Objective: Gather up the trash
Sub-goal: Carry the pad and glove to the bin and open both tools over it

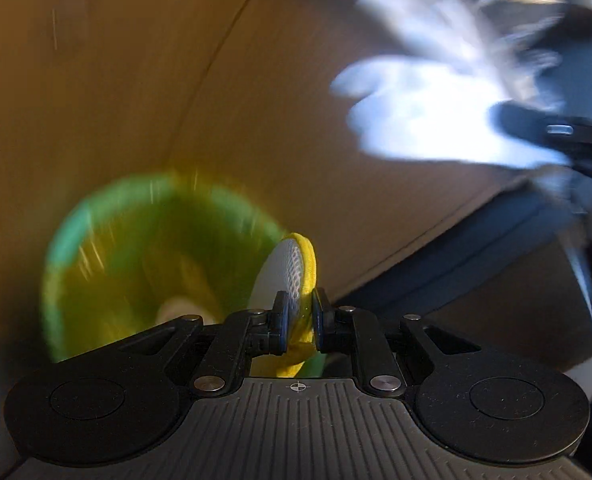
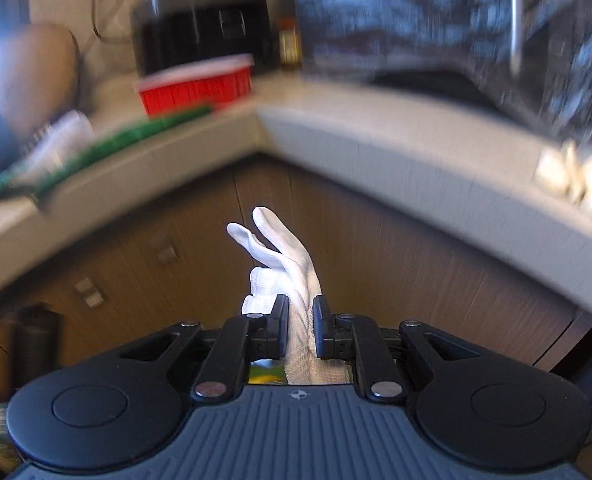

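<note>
Here the left gripper (image 1: 299,318) is nearly closed, pads pinching a round yellow-edged pad (image 1: 292,272) w/ grey mesh face, edge-on between the jaws. Just behind it sits a blurred green-yellow bin (image 1: 152,256), mouth facing the cam, near a brown cabinet (image 1: 136,80). Upper right of that view: a blurred white glove (image 1: 423,112) in the right gripper (image 1: 535,128). Right wrist view: right gripper (image 2: 299,320) clamped tight on the glove (image 2: 280,256), fingers sticking up, in front of cabinet doors (image 2: 375,248), below the counter (image 2: 375,136). Red tub (image 2: 196,84) sits on the counter.
</note>
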A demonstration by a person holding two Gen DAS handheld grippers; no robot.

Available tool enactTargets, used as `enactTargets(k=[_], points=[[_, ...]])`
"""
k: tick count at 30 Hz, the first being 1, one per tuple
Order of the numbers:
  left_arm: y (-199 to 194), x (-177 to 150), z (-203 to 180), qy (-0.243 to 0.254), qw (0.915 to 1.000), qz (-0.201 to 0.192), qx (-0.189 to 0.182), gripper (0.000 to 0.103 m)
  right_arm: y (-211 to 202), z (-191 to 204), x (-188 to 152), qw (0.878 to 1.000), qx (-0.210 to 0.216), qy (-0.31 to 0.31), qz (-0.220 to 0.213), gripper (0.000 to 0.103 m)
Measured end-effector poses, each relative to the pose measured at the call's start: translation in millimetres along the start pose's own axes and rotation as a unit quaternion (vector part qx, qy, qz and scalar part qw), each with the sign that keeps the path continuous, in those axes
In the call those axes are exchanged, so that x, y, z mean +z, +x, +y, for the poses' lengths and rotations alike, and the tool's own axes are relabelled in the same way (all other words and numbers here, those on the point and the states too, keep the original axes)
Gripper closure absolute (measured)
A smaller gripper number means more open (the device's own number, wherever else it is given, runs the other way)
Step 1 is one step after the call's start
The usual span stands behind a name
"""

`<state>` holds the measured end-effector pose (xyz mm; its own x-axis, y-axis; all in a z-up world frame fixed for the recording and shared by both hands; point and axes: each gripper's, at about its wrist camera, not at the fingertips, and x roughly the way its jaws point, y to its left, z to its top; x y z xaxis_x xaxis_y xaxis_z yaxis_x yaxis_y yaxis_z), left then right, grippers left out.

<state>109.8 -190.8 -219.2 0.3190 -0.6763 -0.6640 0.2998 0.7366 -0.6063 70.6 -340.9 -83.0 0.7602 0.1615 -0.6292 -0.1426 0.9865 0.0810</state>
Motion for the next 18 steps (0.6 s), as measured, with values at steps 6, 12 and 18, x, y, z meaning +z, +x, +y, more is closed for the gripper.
enactTargets(k=[6, 12, 18], points=[[83.8, -10.4, 59.0, -0.077, 0.9941, 0.063, 0.043, 0.081, 58.2, -21.4, -34.6, 0.996, -0.02, 0.023, 0.084, 0.091], [48.8, -10.4, 54.1, -0.066, 0.9972, 0.026, 0.023, 0.081, 113.7, -35.0, -69.3, 0.988, -0.027, 0.038, 0.145, 0.088], [0.8, -4.4, 35.3, -0.034, 0.9986, -0.019, 0.036, 0.081, 129.6, -37.9, -87.8, 0.984, -0.012, 0.075, 0.161, 0.063]])
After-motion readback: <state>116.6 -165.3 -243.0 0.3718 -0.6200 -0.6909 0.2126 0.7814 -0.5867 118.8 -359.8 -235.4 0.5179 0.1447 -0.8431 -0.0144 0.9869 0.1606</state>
